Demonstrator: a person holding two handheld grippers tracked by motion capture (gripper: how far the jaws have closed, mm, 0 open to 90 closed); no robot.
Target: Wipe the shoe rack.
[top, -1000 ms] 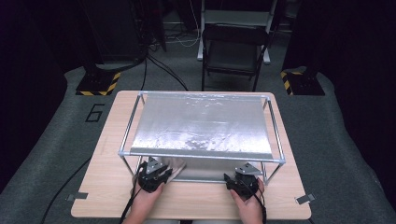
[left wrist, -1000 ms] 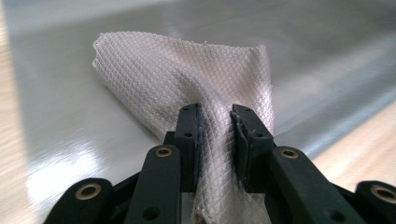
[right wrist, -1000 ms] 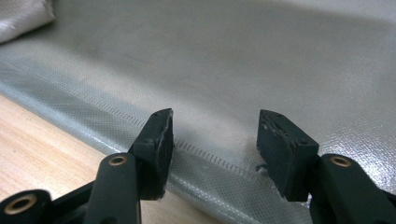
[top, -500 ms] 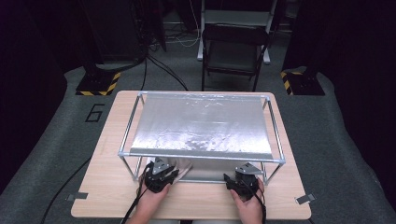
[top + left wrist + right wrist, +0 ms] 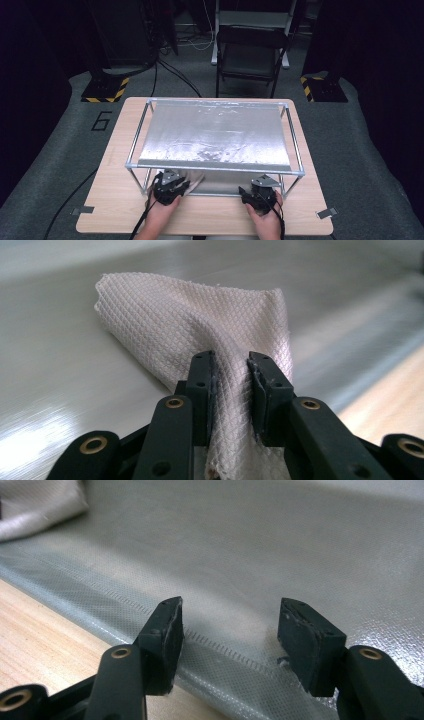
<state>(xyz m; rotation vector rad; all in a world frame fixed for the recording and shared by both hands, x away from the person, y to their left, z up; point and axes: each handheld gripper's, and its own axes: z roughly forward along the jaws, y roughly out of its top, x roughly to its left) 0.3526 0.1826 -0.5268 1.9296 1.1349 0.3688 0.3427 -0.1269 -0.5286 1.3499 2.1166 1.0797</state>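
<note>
Left gripper, black and two-jawed, is clamped on a white, diamond-textured cloth; in the left gripper view the fabric is pinched into a narrow fold between the two pads, with its free part fanning out ahead and resting on a silvery woven sheet that covers the table under the frame; in the high view the same gripper sits in the person's left hand at the near edge of the light wooden table, just under the front rail of a silver metal-tube frame, and a pale corner of the cloth shows just beside it, toward the middle of the table.

Right gripper, of the same black build, stands with its jaws apart and nothing between them; the pads hang over the stitched near hem of the silvery sheet, where it meets the bare wood; a bunched part of the white cloth lies at the upper left of the right gripper view, well apart from the jaws; in the high view this gripper is held in the right hand below the right end of the frame's front rail.

A shiny sheet stretched across the frame's top hides most of the tabletop; a dark folding chair stands on the grey floor beyond the table.
</note>
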